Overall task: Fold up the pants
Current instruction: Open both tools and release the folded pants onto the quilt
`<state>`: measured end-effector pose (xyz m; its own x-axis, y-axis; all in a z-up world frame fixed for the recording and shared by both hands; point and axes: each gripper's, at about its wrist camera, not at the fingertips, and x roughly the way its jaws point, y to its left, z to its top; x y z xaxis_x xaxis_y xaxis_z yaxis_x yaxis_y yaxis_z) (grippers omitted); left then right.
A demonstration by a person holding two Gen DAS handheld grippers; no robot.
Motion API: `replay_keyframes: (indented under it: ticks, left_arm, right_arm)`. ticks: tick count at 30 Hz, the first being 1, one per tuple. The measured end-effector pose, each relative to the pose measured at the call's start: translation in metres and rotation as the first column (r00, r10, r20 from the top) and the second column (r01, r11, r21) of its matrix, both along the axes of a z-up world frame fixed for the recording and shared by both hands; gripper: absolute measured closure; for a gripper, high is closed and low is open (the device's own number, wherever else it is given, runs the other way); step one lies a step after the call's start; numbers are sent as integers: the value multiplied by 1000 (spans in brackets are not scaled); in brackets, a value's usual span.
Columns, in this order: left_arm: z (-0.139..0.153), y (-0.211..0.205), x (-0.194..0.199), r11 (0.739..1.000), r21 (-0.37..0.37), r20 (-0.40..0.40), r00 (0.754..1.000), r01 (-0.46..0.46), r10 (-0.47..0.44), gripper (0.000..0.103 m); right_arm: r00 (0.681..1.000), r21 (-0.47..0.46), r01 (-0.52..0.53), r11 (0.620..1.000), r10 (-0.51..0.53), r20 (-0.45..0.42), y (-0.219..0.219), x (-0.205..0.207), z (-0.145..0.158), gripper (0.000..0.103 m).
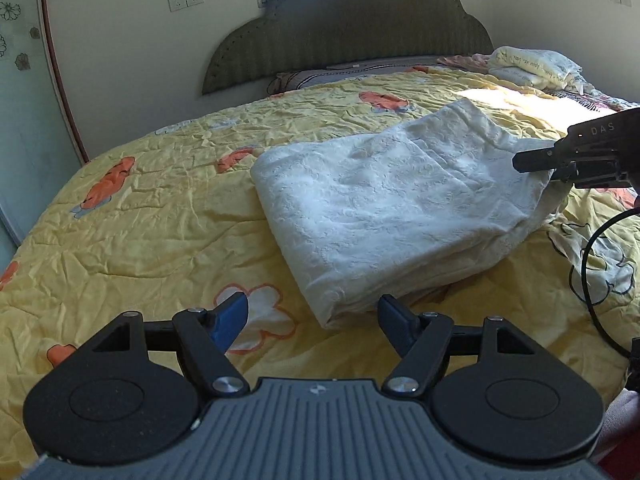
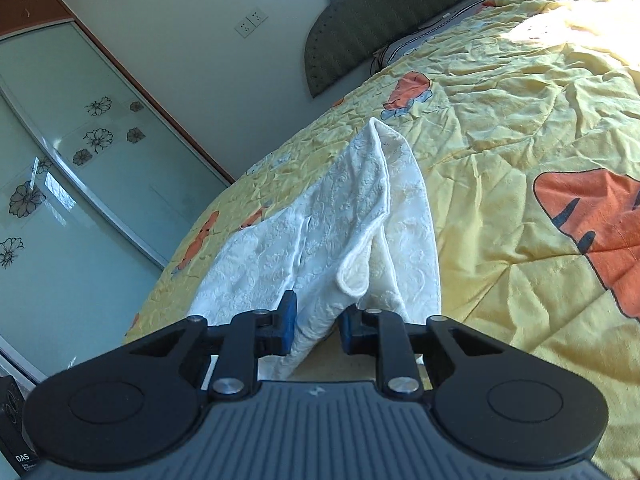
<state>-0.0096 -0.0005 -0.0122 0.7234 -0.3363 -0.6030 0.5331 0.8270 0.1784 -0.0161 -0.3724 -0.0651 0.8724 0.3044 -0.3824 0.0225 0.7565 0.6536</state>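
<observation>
The white textured pants point(image 1: 392, 208) lie folded into a thick rectangle on the yellow quilt point(image 1: 152, 220). My left gripper point(image 1: 314, 320) is open and empty, just in front of the near corner of the fold. My right gripper point(image 2: 316, 324) holds a bunch of the white pants point(image 2: 336, 232) between its blue pads, with the jaws partly closed around the cloth; the fabric rises from it as a lifted ridge. In the left wrist view the right gripper point(image 1: 536, 162) shows at the pants' right edge.
The bed carries a yellow quilt with orange tiger prints point(image 2: 592, 224). A dark green headboard point(image 1: 352, 28) stands at the far end. A rolled white blanket point(image 1: 532, 66) lies at the far right. A glass wardrobe door point(image 2: 64, 184) is on the left. A black cable point(image 1: 592, 264) hangs at the right.
</observation>
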Motion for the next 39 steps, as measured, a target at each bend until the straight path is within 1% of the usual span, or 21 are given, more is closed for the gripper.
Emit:
replay_keyframes:
  ticks: [2, 4, 6, 9, 12, 15, 17, 18, 19, 21, 22, 23, 25, 27, 28, 29, 31, 32, 34, 37, 39]
  left_arm:
    - [-2, -4, -2, 998, 62, 26, 1000, 14, -16, 28]
    - [-4, -7, -5, 996, 90, 55, 998, 23, -28, 28]
    - [-2, -8, -2, 997, 75, 55, 998, 15, -19, 27]
    - [4, -3, 6, 999, 18, 36, 998, -42, 41, 28]
    - [4, 5, 11, 997, 4, 7, 997, -81, 81, 28]
    - [0, 12, 12, 997, 8, -33, 996, -82, 82, 28]
    - [5, 18, 10, 998, -17, -56, 997, -53, 52, 28]
    - [9, 22, 9, 999, -35, -58, 998, -40, 37, 28]
    - [13, 26, 7, 998, -57, -61, 998, -26, 22, 28]
    - [26, 34, 6, 992, -124, -67, 998, 2, -11, 27]
    - [34, 34, 7, 986, -167, -68, 997, 6, -18, 26]
    - [41, 33, 9, 980, -200, -68, 997, 5, -19, 23]
    - [51, 21, 18, 967, -256, -64, 998, 1, -18, 20]
    - [54, -1, 27, 966, -260, -72, 997, -6, -13, 20]
    - [50, -14, 32, 969, -248, -79, 997, -7, -13, 20]
    - [45, -25, 36, 974, -227, -89, 996, -5, -16, 20]
    - [26, -49, 43, 990, -141, -133, 991, 2, -21, 23]
    - [18, -57, 43, 995, -101, -154, 988, 12, -28, 26]
    - [15, -62, 34, 997, -71, -124, 992, 12, -21, 28]
    - [30, -60, 31, 990, -139, -80, 997, 4, -15, 24]
    - [36, -62, 39, 980, -198, -89, 996, -32, 15, 15]
  right_arm:
    - [1000, 28, 1, 1000, -1, 23, -4, -2, 2, 86]
    - [999, 16, -1, 1000, 0, 51, -3, -4, 11, 86]
    - [997, -17, 2, 1000, -1, 81, -1, -6, 21, 87]
    - [993, -62, 13, 998, -6, 116, 1, -10, 34, 87]
    - [998, -101, 17, 995, -11, 63, -1, -9, 25, 87]
    - [999, -80, 1, 997, -5, -52, -6, -2, -2, 88]
    - [999, -28, 7, 1000, -9, -51, -11, -9, -6, 87]
    - [999, -32, 11, 999, -12, -41, -14, -13, -3, 84]
    - [999, -62, 29, 998, -30, -25, -16, -18, 3, 81]
    - [994, -188, 109, 976, -108, 11, -14, -27, 19, 63]
    - [988, -302, 152, 941, -148, 38, -6, -28, 32, 62]
    - [988, -390, 152, 908, -135, 70, 5, -28, 41, 62]
    - [991, -471, 111, 875, -65, 114, 24, -24, 52, 62]
    - [995, -502, 18, 865, 35, 96, 43, -13, 52, 64]
    - [996, -508, -27, 861, 68, 62, 51, -5, 46, 64]
    - [997, -516, -48, 855, 71, 26, 56, 0, 39, 64]
    - [998, -545, -70, 835, 56, -42, 58, 5, 26, 65]
    - [997, -556, -71, 828, 52, -50, 57, 0, 22, 65]
    - [999, -557, -54, 829, 45, -31, 56, -9, 30, 65]
    - [996, -587, -60, 807, 90, 21, 63, -13, 41, 62]
    - [996, -605, -73, 793, 92, 0, 67, -4, 36, 48]
